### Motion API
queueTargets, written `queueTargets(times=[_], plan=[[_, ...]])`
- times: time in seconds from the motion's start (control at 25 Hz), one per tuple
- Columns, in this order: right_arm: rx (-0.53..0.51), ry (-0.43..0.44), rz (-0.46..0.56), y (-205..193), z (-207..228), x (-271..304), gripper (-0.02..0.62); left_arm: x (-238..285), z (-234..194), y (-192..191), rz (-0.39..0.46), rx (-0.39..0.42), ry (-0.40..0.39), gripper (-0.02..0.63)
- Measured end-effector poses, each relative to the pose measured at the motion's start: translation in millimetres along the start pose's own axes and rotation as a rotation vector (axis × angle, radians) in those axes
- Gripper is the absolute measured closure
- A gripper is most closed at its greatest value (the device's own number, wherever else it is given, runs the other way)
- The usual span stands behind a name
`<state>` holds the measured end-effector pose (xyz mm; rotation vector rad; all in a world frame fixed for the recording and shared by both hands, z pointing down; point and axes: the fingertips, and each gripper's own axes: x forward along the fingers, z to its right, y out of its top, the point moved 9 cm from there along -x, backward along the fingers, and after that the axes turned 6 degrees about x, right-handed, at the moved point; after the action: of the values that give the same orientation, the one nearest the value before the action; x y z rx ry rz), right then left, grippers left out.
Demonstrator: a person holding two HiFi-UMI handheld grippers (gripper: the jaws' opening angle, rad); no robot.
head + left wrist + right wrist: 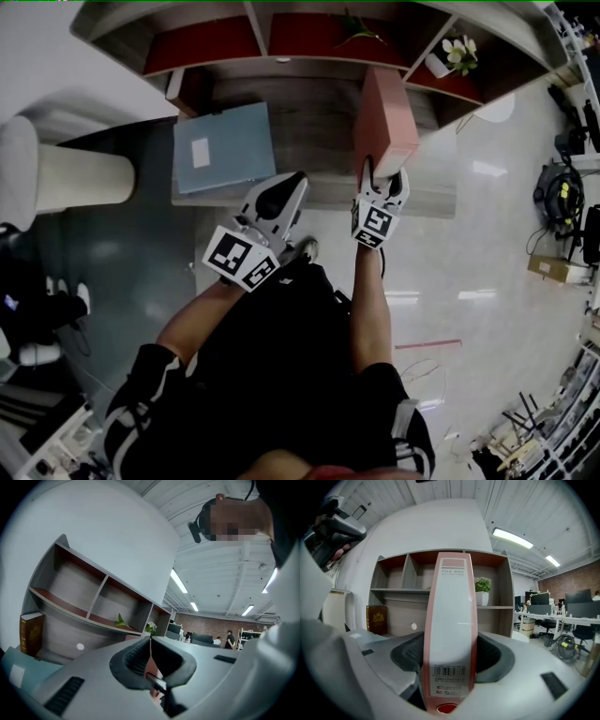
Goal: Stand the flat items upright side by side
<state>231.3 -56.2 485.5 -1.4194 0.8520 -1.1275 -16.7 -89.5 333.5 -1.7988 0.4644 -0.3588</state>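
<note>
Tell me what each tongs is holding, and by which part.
Right tongs clamp the pink file box across its labelled spine, low down. Left tongs: shut, empty.

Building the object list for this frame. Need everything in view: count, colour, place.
pink file box: 1, pink with a pale spine, upright at the desk's front right
blue file box: 1, grey-blue, flat on the desk, left of the pink one
book: 1, brown, standing at the shelf unit's lower left
potted plant: 1, white pot, right compartment
green sprig: 1, middle compartment
white cylinder: 1, left of the desk
left gripper: 1, white, shut, empty
right gripper: 1, white, shut on the pink file box's spine
</note>
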Motion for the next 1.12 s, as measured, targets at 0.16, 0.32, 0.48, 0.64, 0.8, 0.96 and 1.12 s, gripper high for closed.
queueTargets(times=[0.16, 0.32, 0.48, 0.64, 0.8, 0.96, 1.12], plan=[[0.013, -0.038, -0.022, -9, -3, 10, 0.298, 11, -9, 0, -0.012, -0.005, -0.022, 0.577], [0.025, -0.057, -0.053, -17, -7, 23, 0.296, 22, -20, -4, -0.032, -0.008, -0.022, 0.577], [0.035, -0.069, -0.073, -21, -6, 35, 0.298, 30, -30, -7, -0.044, 0.001, 0.004, 0.577], [0.039, -0.085, -0.085, -21, -7, 50, 0.298, 37, -42, -10, -0.058, 0.003, 0.03, 0.577], [0.032, -0.103, -0.099, -22, -8, 65, 0.298, 43, -55, -12, -0.073, -0.002, 0.033, 0.577], [0.032, -0.121, -0.107, -24, -10, 81, 0.298, 46, -67, -13, -0.075, -0.006, 0.046, 0.577], [0.036, -0.136, -0.112, -26, -14, 96, 0.298, 48, -80, -14, -0.08, -0.011, 0.055, 0.577]])
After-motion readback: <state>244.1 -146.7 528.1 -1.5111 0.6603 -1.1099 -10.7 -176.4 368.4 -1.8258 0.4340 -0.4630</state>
